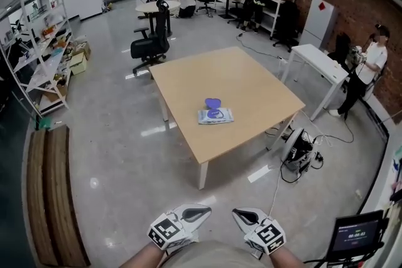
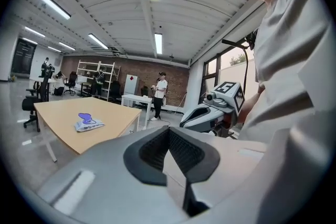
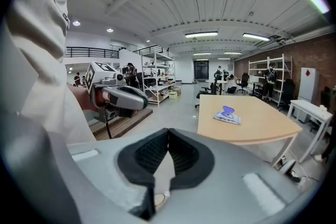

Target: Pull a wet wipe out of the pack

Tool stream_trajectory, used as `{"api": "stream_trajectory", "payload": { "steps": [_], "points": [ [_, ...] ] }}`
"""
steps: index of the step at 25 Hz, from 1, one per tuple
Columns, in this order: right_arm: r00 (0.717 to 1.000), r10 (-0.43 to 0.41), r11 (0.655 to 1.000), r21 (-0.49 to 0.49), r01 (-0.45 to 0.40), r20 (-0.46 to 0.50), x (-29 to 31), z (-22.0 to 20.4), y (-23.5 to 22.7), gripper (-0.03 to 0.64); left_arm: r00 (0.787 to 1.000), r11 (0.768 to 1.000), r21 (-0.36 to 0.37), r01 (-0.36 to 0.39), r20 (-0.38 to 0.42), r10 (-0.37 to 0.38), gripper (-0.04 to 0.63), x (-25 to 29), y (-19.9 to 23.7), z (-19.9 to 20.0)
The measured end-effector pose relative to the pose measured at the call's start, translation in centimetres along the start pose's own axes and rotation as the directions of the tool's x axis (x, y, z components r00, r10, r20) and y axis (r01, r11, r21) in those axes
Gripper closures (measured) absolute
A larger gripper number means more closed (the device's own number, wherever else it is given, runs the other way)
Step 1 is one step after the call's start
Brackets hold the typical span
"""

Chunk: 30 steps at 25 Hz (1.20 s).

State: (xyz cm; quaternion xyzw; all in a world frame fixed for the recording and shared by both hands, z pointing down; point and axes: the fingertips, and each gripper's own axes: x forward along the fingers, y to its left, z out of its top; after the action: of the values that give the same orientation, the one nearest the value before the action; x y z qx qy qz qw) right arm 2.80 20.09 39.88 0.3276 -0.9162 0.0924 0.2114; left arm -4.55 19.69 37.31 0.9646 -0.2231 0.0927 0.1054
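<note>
My left gripper (image 2: 169, 134) and my right gripper (image 3: 168, 136) are held low, close against my body, side by side and well short of the table (image 1: 245, 81). On each one the two jaws are pressed together at the tips, with nothing between them. The wet wipe pack (image 1: 215, 115) lies flat on the light wooden tabletop, nearer the edge that faces me, with its purple lid flap (image 1: 213, 103) raised. The pack is well apart from both grippers
</note>
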Motion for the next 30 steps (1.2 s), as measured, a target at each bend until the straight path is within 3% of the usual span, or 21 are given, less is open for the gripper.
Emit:
{"api": "stream_trajectory", "payload": {
  "steps": [3,9,13,24,30],
  "points": [
    [1.0,0.006,1.0,-0.005,-0.006,-0.007,3.7,1.6,-0.5,0.614,1.0,0.999,0.034,-0.013,-0.01,0.013,0.589,-0.9,4.0,0.0],
    [1.0,0.023,1.0,-0.015,-0.024,-0.006,9.3,2.9,-1.4,0.614,0.999,0.999,0.044,-0.027,-0.022,0.028,0.589,-1.6,10.2,-1.0],
    [1.0,0.021,1.0,-0.01,-0.021,-0.003,11.3,3.8,-4.3,0.614,0.999,0.998,0.033,-0.045,-0.015,0.045,0.589,-0.1,13.8,-0.6],
    [0.999,0.043,0.999,0.011,-0.043,0.021,17.3,4.7,-17.4,0.614,0.996,0.998,0.021,-0.06,-0.066,0.061,0.589,9.7,23.8,0.5],
    [0.995,0.1,0.995,-0.028,-0.099,0.016,20.8,5.8,-28.6,0.614,0.99,0.994,0.028,-0.102,-0.098,0.105,0.589,18.8,30.6,3.1]
  ]
}}
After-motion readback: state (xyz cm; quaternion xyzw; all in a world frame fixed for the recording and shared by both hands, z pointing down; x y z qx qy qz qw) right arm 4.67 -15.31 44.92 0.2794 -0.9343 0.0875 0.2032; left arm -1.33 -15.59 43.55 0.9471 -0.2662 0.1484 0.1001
